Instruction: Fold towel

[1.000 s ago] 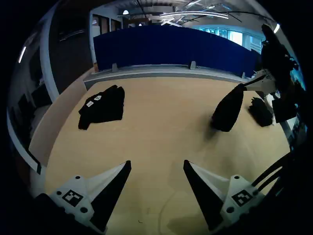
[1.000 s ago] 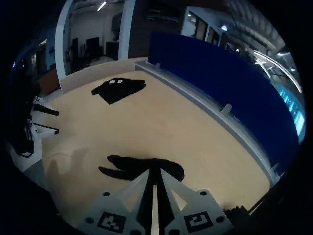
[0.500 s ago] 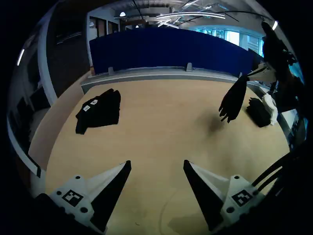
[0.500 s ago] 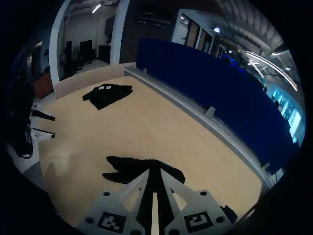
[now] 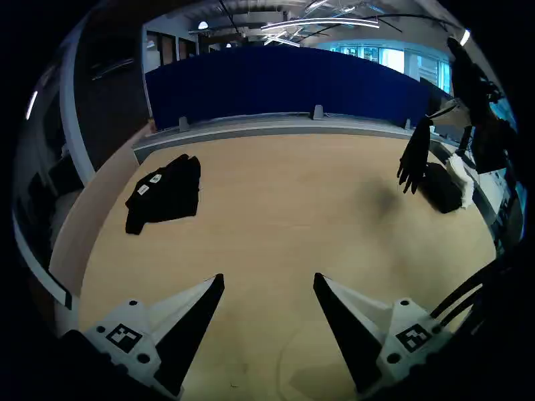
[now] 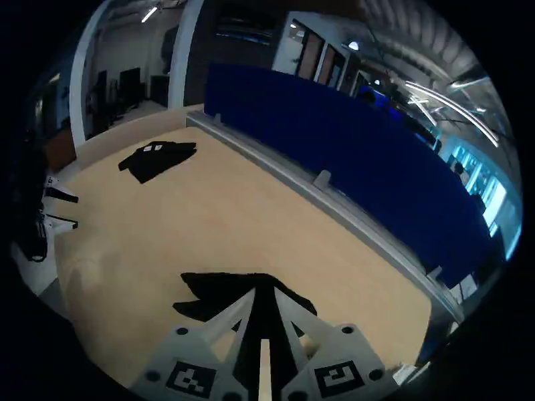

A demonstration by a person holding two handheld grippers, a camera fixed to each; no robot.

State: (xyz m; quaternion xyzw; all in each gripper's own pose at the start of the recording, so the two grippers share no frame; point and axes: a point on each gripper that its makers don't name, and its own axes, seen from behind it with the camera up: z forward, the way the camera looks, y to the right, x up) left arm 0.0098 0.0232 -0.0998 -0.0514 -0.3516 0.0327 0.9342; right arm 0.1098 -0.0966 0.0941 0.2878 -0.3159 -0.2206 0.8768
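Note:
A small black towel (image 6: 214, 294) hangs from my right gripper (image 6: 265, 294), whose fingers are shut on its top edge. In the left gripper view the same towel (image 5: 414, 157) dangles limp in the air at the far right, clear of the wooden table (image 5: 287, 194), with the right gripper (image 5: 431, 119) above it. My left gripper (image 5: 267, 277) stands open over the table's near edge, holding nothing. It also appears small at the far left in the right gripper view (image 6: 57, 208).
A heap of black cloth (image 5: 164, 194) with white tags lies at the table's left; it is also seen far off (image 6: 157, 157). A dark folded stack (image 5: 441, 188) and a white cloth (image 5: 461, 175) sit at the right edge. A blue partition (image 5: 287, 83) lines the far side.
The right gripper has lifted the black towel off the table and carried it up and to the right, toward the dark stack. The left gripper stays open in place.

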